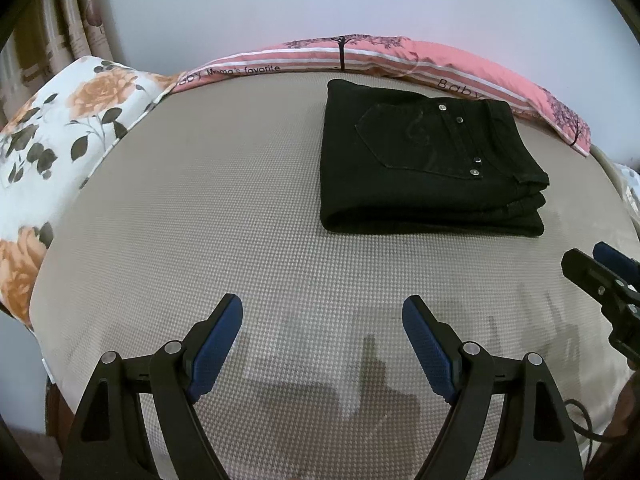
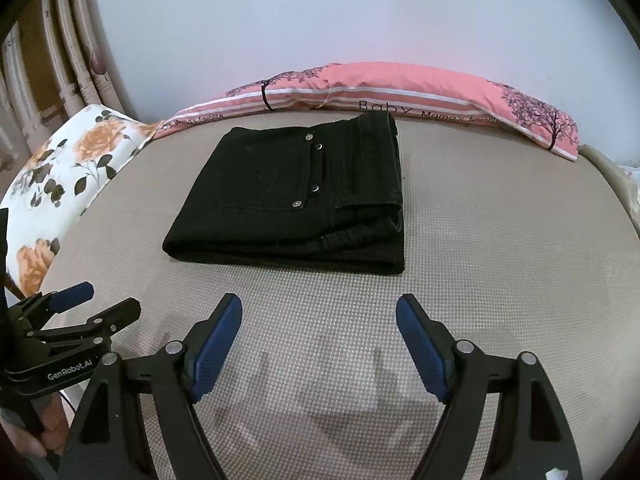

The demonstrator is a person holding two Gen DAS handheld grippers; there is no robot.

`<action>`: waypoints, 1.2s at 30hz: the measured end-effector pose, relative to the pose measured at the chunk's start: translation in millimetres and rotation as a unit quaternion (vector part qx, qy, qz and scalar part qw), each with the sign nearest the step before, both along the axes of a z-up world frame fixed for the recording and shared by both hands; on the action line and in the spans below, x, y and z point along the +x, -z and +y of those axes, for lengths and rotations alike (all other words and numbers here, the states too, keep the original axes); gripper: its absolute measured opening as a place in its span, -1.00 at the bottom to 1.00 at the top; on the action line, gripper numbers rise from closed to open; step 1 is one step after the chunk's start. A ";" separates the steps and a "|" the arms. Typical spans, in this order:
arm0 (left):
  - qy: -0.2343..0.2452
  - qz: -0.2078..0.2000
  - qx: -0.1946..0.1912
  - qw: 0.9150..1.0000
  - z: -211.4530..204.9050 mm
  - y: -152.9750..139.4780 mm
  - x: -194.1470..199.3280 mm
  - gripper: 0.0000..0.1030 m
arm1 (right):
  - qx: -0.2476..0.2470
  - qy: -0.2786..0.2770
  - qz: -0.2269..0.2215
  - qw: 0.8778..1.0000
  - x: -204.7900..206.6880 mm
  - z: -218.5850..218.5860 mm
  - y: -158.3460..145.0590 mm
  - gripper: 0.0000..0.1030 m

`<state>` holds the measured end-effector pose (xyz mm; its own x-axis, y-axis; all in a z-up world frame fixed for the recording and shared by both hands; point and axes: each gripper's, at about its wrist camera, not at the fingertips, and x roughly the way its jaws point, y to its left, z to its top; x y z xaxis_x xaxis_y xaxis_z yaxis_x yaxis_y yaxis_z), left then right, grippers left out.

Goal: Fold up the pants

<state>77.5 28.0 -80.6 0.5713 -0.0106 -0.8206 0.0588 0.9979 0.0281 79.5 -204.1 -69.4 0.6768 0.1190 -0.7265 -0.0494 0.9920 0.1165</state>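
Black pants (image 1: 428, 164) lie folded into a flat stack on the beige bed surface (image 1: 240, 220), back pocket with metal rivets facing up. In the right wrist view the pants (image 2: 296, 204) sit ahead of the fingers, slightly left of centre. My left gripper (image 1: 322, 312) hovers over bare bedding, below and left of the stack, jaws wide apart with nothing between them. My right gripper (image 2: 318, 312) also stands open and holds nothing, a short way in front of the stack's near edge. Each gripper shows at the edge of the other's view: the right gripper (image 1: 600, 268) and the left gripper (image 2: 96, 304).
A pink striped bolster pillow (image 1: 360, 60) runs along the far edge of the bed against the pale wall. A floral pillow (image 1: 60, 144) lies at the left. Curtains (image 2: 48, 72) hang at the far left. A hand (image 2: 24, 436) holds the left gripper's handle.
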 end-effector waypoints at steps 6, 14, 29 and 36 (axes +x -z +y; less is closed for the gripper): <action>0.000 0.000 0.002 1.000 1.6 0.8 0.8 0.60 | 0.001 0.000 0.002 1.000 -0.3 1.5 0.3 0.50; 0.004 -0.005 0.010 1.000 -1.0 1.3 1.1 0.60 | 0.002 0.001 0.008 1.000 -0.9 3.4 2.2 0.50; 0.007 -0.010 0.021 1.000 -4.9 0.1 -2.0 0.60 | 0.007 0.001 0.014 1.000 -1.0 4.2 6.1 0.50; 0.013 -0.017 0.019 1.000 -6.4 -1.1 -5.0 0.60 | 0.012 0.004 0.015 1.000 -1.8 3.6 6.0 0.50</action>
